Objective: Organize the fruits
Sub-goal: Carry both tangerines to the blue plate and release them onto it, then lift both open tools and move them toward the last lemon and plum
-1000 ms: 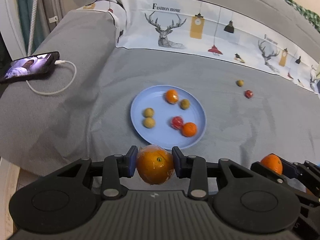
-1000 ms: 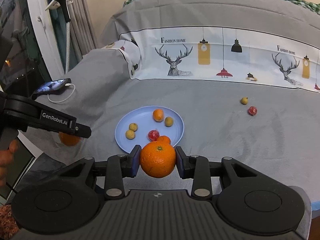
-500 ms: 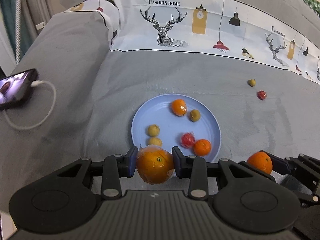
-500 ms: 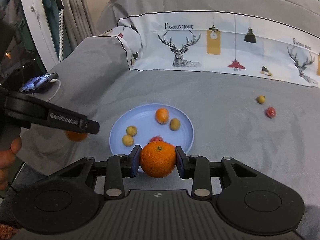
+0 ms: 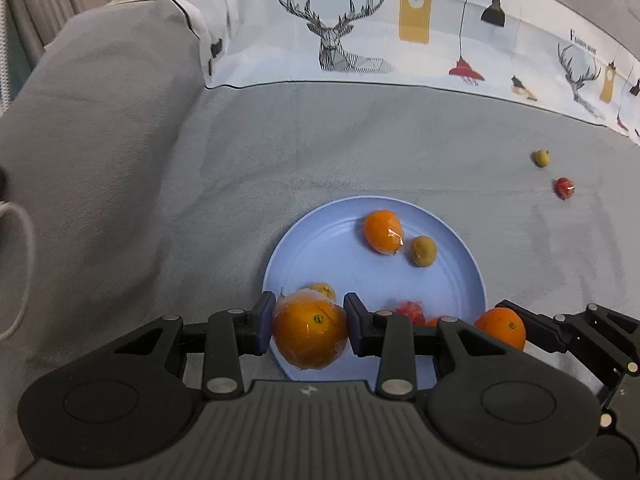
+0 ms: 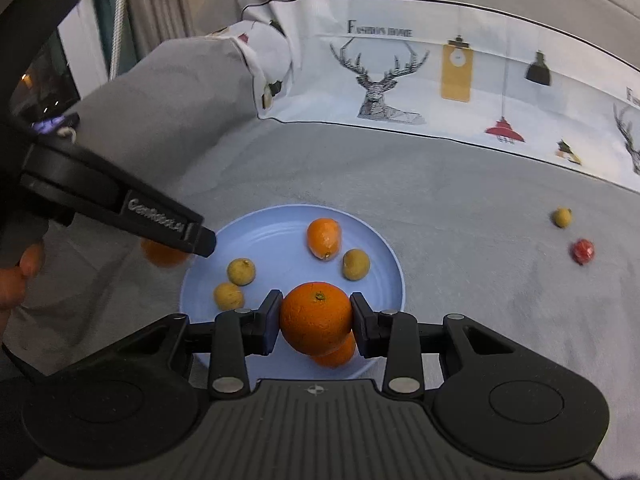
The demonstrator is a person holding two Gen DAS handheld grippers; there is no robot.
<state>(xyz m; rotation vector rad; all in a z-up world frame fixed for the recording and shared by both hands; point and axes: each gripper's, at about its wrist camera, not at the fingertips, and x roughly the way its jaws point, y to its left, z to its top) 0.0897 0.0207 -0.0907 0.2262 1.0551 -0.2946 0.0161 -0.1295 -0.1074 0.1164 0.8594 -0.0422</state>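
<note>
My left gripper [image 5: 310, 330] is shut on a film-wrapped orange [image 5: 310, 336] above the near left rim of the blue plate [image 5: 328, 240]. My right gripper [image 6: 316, 322] is shut on a bare orange [image 6: 316, 318] over the plate's [image 6: 288, 236] near side. On the plate lie a small orange [image 6: 324, 238], several yellow-brown fruits [image 6: 241, 272] and a red fruit [image 5: 410, 312], with another orange [image 6: 338, 354] partly hidden under the right gripper's load. The right gripper with its orange [image 5: 502, 326] shows at the lower right of the left wrist view.
A yellow-brown fruit [image 6: 562, 217] and a red wrapped fruit [image 6: 583, 251] lie loose on the grey bedspread to the right of the plate. A printed pillow [image 5: 400, 28] runs along the back. A white cable [image 5: 20, 264] and a phone [image 6: 54, 124] lie at the far left.
Both grippers moved forward and down toward the plate, each still holding its orange. The plate now looms larger and the phone has slid out of the left wrist view.
</note>
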